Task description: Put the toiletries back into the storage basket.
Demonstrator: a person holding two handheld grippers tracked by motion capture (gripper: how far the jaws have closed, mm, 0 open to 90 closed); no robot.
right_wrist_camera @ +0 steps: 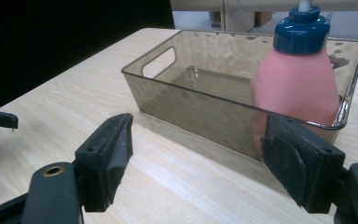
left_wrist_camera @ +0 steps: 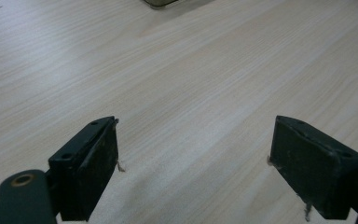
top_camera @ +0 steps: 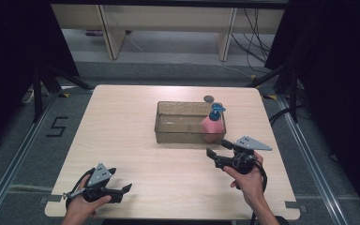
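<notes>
We see a pale wooden counter (top_camera: 136, 140) carrying a smoky translucent bin (top_camera: 168, 127) with a cut-out handle at its end. A pink bottle (top_camera: 212, 126) with a blue cap stands upright inside the bin, in the corner nearest the right gripper (top_camera: 215, 151). A small dark round object (top_camera: 209, 99) lies on the counter just beyond the bin's far rim; we cannot tell what it is.

The right gripper, held in the person's right hand (top_camera: 251, 180), sits near the bin's near wall without touching it. Its 2 jaws are spread apart with nothing between them, and they point toward the bottle (right_wrist_camera: 296, 86) behind the wall of the bin (right_wrist_camera: 200, 112).

The left gripper (top_camera: 126, 188) rests low at the counter's near edge, well apart from the bin. Its 2 jaws likewise stand wide over bare counter (left_wrist_camera: 182, 88).
</notes>
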